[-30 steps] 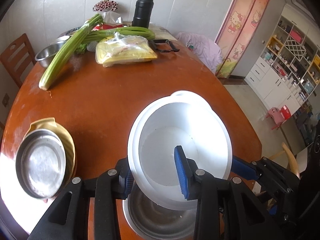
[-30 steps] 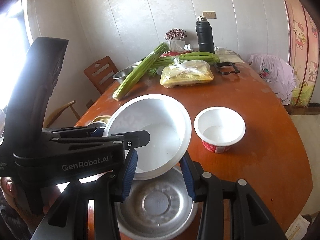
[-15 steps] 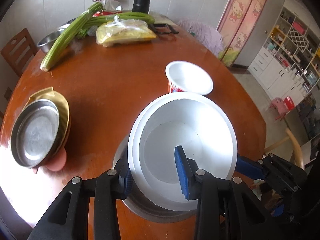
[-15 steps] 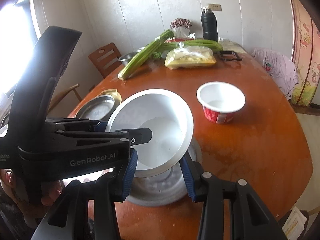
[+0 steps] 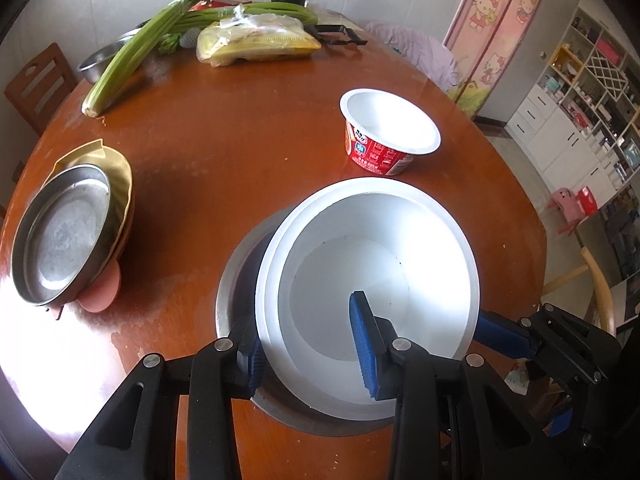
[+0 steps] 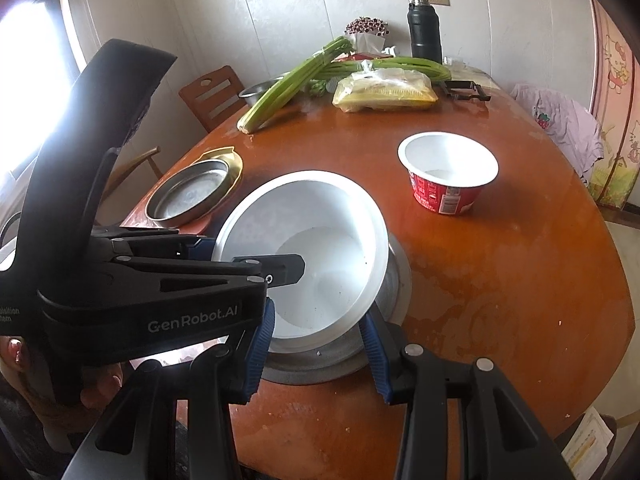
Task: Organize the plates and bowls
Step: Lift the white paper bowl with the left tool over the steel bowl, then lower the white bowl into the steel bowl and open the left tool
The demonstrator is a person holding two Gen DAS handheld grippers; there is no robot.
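Gripping: the left gripper [image 5: 310,354] is clamping the near rim of the white bowl [image 5: 372,264], one blue pad inside the bowl and the other outside its wall.
Right gripper: the right gripper [image 6: 318,346] is pinching the same white bowl at its opposite rim, its blue pads closing on the edge.
White bowl: it is tilting between the two grippers, sitting low over the steel basin [image 6: 394,280], partly inside it; whether the two are touching cannot be told.
Steel basin: it is resting on the wooden table [image 5: 240,152], directly under the white bowl.
Person: a hand [image 6: 24,364] is showing at the lower left of the right wrist view, holding the left gripper's handle.
Other dishes: a steel plate [image 5: 60,240] is lying stacked in a yellow dish [image 5: 116,168] near the table's left edge; a red paper bowl [image 5: 386,132] is standing alone beyond the white bowl.
Far end: celery [image 5: 136,48], a bagged packet [image 5: 256,38] and a black flask [image 6: 425,30] are lying or standing at the table's far side.
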